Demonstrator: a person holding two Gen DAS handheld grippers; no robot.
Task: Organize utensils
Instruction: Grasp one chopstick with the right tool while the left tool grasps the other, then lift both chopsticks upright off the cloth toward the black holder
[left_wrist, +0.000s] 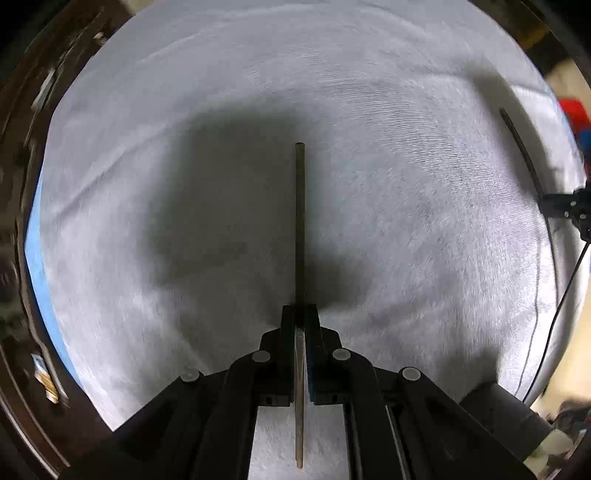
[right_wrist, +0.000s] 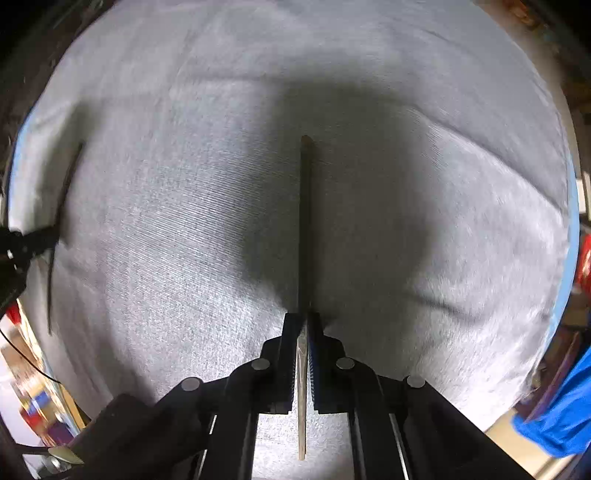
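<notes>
My left gripper (left_wrist: 300, 314) is shut on a thin dark chopstick (left_wrist: 300, 221) that points straight ahead above the grey cloth (left_wrist: 147, 129). My right gripper (right_wrist: 304, 321) is shut on a second dark chopstick (right_wrist: 304, 221), held the same way. In the left wrist view the right gripper (left_wrist: 565, 206) shows at the far right with its chopstick (left_wrist: 519, 147). In the right wrist view the left gripper (right_wrist: 22, 243) shows at the far left with its chopstick (right_wrist: 68, 184), blurred.
The grey cloth (right_wrist: 147, 110) covers a round table with a blue edge (left_wrist: 37, 266). A thin black cable (left_wrist: 557, 306) hangs by the right gripper. Blurred red and blue items (left_wrist: 576, 114) lie beyond the table.
</notes>
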